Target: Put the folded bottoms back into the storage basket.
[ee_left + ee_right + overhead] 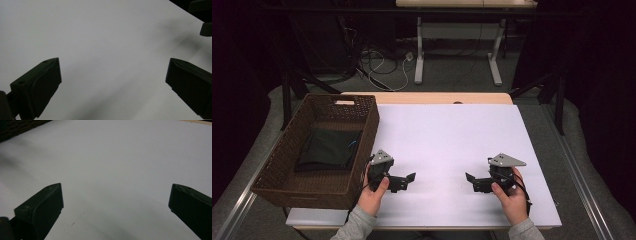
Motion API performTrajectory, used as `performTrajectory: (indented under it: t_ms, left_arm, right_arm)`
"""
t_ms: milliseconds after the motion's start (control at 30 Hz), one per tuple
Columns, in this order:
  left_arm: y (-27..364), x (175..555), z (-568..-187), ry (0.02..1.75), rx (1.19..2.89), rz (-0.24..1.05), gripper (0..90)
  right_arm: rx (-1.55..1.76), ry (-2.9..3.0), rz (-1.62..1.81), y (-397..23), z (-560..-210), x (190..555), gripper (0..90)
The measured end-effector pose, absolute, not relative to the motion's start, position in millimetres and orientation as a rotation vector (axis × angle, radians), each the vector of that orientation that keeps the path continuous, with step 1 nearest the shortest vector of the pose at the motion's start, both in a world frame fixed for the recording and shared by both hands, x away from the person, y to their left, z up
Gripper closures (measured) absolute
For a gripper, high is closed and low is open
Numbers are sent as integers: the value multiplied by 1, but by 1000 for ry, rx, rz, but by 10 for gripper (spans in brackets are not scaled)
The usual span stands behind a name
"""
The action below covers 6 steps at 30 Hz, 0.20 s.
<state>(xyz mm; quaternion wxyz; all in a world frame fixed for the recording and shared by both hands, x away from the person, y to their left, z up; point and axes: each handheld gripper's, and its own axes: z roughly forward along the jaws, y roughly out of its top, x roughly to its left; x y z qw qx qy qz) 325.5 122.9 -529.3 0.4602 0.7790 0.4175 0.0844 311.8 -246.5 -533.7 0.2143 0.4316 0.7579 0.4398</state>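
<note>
My left fingers stand wide apart with nothing between them but the bare white sheet that covers the bench. My right fingers are spread just as wide, again over bare white surface, nothing gripped.

From the high view, the left gripper sits low over the near part of the bench, its fingers pointing across toward the other one; the right gripper mirrors it, fingers pointing back, and the two are well apart with open white sheet between their tips. In the left gripper view I can make out a dark part of the right gripper at the far upper edge, beyond my fingers.

Behind the left fingers, my left hand wraps the gripper body, grey sleeve at the bench's near edge; my right hand does the same on its side. Each gripper carries a grey three-cornered plate on top.

Outward from the left fingers, just beside the left hand, stands a brown woven basket. A dark folded cloth lies flat on its bottom, apart from both sets of fingers. The basket's dark weave also shows at the far left corner of the right gripper view.
</note>
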Motion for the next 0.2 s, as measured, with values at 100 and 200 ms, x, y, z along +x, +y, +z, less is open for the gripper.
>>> performTrajectory:
  t_ms: [100, 200]
  left_arm:
    - [124, 326, -530, 1027, 1920, 219, 1]
    - [124, 326, -531, 1030, 1915, 217, 1]
  right_arm:
    - [1224, 2090, 1231, -249, -535, 313, 0]
    - [1236, 2086, 1241, -251, -537, 314, 0]
